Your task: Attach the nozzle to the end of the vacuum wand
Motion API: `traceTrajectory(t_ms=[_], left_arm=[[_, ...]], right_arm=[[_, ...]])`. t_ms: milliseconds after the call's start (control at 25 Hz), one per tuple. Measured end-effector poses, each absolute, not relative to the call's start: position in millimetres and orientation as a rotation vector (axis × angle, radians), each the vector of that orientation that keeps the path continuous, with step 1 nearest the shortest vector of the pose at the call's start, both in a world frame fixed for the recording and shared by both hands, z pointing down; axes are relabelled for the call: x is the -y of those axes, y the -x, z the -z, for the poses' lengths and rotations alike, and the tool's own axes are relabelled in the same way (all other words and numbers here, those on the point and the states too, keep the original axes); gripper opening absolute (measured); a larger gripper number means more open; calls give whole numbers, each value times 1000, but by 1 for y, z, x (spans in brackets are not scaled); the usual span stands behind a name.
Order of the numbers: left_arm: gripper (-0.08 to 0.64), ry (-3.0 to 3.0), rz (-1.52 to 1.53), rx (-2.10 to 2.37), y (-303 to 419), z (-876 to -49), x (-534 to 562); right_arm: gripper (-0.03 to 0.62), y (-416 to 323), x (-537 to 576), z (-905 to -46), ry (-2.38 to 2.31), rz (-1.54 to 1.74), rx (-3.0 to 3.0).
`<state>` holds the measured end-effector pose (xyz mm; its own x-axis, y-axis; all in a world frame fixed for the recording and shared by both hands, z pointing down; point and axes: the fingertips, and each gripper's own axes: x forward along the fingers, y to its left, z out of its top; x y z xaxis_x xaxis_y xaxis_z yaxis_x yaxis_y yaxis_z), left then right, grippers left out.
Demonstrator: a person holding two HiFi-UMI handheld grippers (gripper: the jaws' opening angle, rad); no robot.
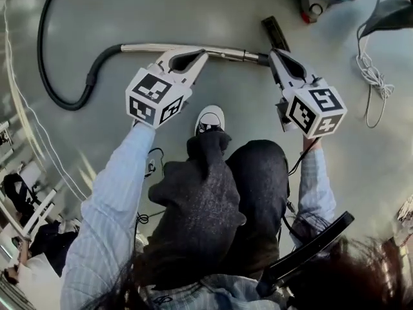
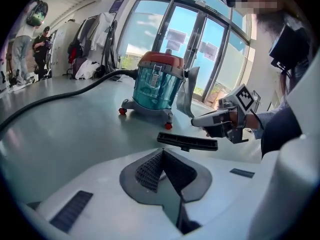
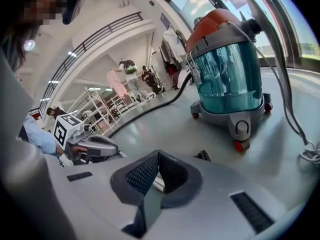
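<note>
Left gripper (image 1: 197,59) and right gripper (image 1: 273,56) both clamp the vacuum wand (image 1: 226,52), but the nozzle (image 1: 275,32) lies on the floor (image 1: 193,11) beyond its tip, seemingly unattached.

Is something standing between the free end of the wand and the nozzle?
Nothing visible does. The nozzle lies just beyond the wand end, with only floor between. The right gripper clamps right at that end and may crowd the joint.

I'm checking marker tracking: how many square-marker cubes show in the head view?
2. One white cube with black square markers sits on the left gripper, which grips the silver metal vacuum wand; the other on the right gripper, at the wand's end. None seems hidden.
</note>
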<state>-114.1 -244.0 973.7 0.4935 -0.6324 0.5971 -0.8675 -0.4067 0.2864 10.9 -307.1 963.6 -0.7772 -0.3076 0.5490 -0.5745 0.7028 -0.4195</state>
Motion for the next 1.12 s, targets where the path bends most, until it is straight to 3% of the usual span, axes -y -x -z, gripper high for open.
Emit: traceTrajectory(t_ms=[440, 720, 1120], left_arm=[[5, -1925, -372, 1351, 131, -853, 173], [5, -1792, -278, 1421, 118, -707, 105], [5, -1759, -106, 1500, 47, -483, 10]], right_arm=[[6, 9, 231, -845, -629, -988, 2324], [8, -5, 178, -689, -607, -1043, 2300], [8, -55, 98, -464, -599, -1009, 2293]])
